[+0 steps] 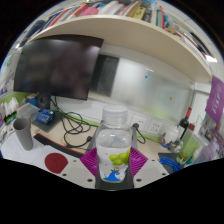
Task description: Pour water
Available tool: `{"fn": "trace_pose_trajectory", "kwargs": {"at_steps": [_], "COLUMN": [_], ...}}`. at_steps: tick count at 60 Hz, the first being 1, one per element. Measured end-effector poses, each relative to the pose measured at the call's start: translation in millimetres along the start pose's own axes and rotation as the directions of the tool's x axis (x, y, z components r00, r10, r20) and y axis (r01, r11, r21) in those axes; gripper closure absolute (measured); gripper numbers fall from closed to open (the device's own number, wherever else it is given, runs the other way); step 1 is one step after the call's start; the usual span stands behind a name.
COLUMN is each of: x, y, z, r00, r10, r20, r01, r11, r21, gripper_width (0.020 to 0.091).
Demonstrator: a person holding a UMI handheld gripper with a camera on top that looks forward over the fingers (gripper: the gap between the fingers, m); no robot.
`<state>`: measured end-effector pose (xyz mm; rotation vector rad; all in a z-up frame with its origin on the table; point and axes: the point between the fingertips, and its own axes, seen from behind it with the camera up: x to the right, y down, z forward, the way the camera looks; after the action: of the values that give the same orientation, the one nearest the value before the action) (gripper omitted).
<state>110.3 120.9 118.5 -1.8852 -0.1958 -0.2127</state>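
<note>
Holding a water bottle [115,140] upright, the gripper [113,163] is closed on its sides.
A grey cup [22,133] stands well left on the desk [70,152].

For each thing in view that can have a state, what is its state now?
Gripper: shut on the water bottle.
Water bottle: upright, held between the pads, cap on.
Grey cup: upright on the desk, open top; contents not visible.
Monitor: screen dark.
</note>
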Motion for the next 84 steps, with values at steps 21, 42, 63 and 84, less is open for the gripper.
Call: {"fn": "trace_pose_trajectory", "kwargs": {"at_steps": [21, 42, 63, 84], "x": [-98.5, -167.5, -175.5, -176.0], "y": [-73.4, -82.7, -69.8, -88.4], "z": [-18.2, -24.6, -17.5, -48.8], "r00": [0.604, 0.102, -0.063, 0.856], "r10": [-0.795, -0.995, -0.997, -0.507], "r20": [-0.049, -0.009, 0.038, 0.103], "r01": [0.789, 0.983, 0.978, 0.516], "r11": [0.606, 0.102, -0.069, 0.851], "r21": [-0.099, -0.155, -0.199, -0.096], "gripper_width": [0.0725, 0.0724, 0.0725, 0.0723]}}
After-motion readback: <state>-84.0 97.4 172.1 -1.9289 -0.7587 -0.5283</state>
